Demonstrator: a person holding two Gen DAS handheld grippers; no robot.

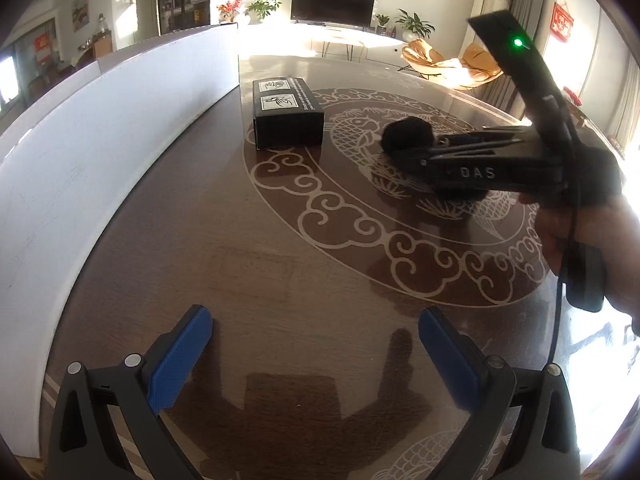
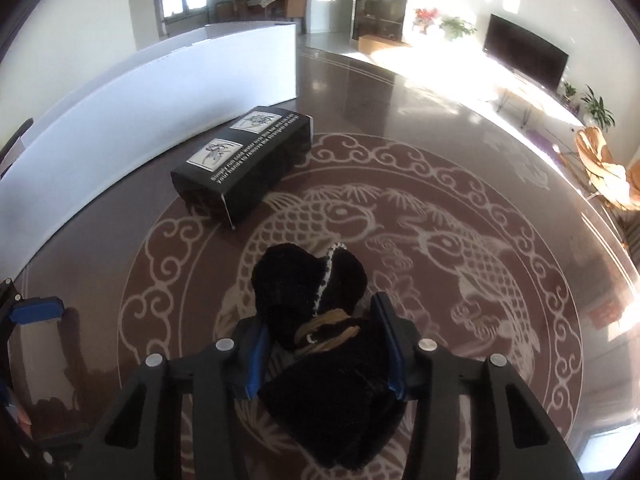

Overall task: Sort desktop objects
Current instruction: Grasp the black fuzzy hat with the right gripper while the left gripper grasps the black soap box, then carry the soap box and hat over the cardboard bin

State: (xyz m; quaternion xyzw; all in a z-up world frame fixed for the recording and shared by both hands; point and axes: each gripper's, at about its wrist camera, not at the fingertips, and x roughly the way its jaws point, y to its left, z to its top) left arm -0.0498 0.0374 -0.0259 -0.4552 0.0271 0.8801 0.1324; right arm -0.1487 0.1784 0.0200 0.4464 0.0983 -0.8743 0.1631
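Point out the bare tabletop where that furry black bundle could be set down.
Bare: the dark wood in front of the open left tongs, bordered by the white foam board. Crowded: the fish medallion, where the black printed carton lies and the right tongs grip the furry black bundle.

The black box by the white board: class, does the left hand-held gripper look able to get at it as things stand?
Probably yes. The left hand-held gripper is open, with bare table between it and the black box. The right hand-held gripper, shut on a black fuzzy thing, sits off to the side.

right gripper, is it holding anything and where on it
The right gripper is shut on the black fuzzy bundle, pinching it at its banded middle. The left gripper is open and holds nothing.
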